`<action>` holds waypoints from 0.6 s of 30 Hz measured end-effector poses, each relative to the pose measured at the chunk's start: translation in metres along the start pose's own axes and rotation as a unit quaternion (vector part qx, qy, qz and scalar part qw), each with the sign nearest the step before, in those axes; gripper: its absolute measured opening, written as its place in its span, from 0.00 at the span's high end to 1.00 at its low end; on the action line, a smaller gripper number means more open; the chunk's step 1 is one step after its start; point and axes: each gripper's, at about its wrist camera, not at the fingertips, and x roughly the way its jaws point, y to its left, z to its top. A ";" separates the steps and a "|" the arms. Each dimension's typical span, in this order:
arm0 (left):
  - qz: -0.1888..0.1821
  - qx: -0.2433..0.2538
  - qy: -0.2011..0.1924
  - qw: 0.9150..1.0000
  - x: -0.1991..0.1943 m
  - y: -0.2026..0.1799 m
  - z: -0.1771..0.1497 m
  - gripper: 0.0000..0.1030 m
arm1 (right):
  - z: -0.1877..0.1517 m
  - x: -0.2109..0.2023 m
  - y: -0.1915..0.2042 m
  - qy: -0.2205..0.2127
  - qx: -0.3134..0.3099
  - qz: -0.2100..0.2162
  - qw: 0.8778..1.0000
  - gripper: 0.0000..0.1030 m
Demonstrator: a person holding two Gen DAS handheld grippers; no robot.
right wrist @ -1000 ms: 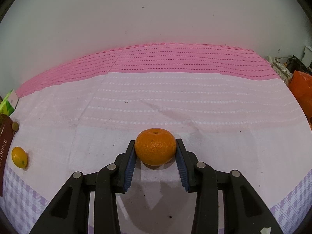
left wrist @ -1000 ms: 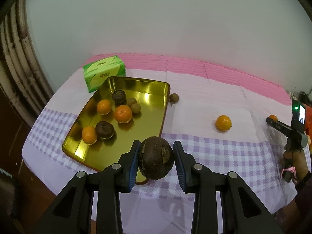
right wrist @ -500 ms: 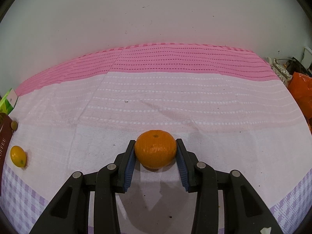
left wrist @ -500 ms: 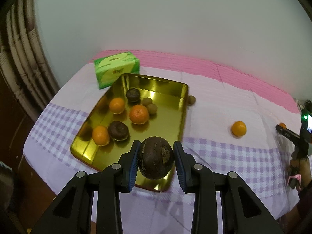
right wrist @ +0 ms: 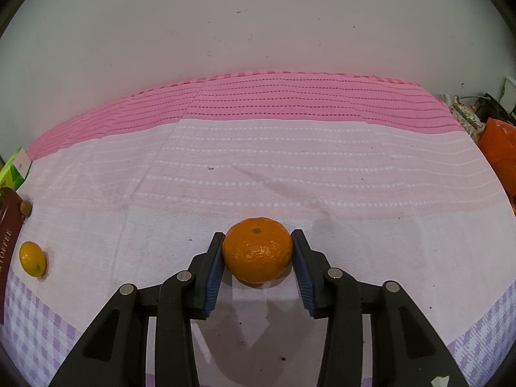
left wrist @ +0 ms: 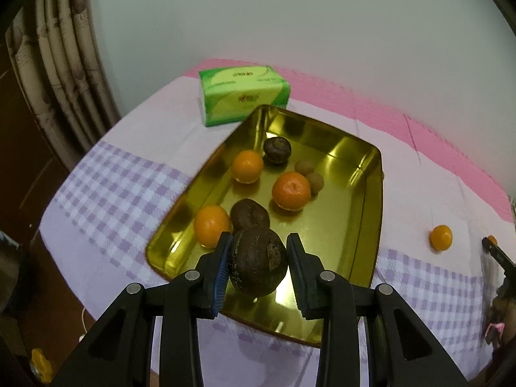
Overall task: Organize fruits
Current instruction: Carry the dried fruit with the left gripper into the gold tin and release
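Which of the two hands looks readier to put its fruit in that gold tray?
The left. The left gripper is shut on a dark brown fruit right above the gold tray. The right gripper sits around an orange resting on the tablecloth, away from the tray.

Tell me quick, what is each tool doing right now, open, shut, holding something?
Left tool: shut on the dark brown fruit, above the gold tray.
Right tool: around the orange on the tablecloth; jaws just eased wider, grip cannot be told.
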 end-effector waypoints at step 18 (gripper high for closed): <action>0.016 0.045 0.004 0.999 0.022 -0.027 -0.004 0.66 | 0.000 0.001 -0.001 0.000 0.000 0.001 1.000 0.57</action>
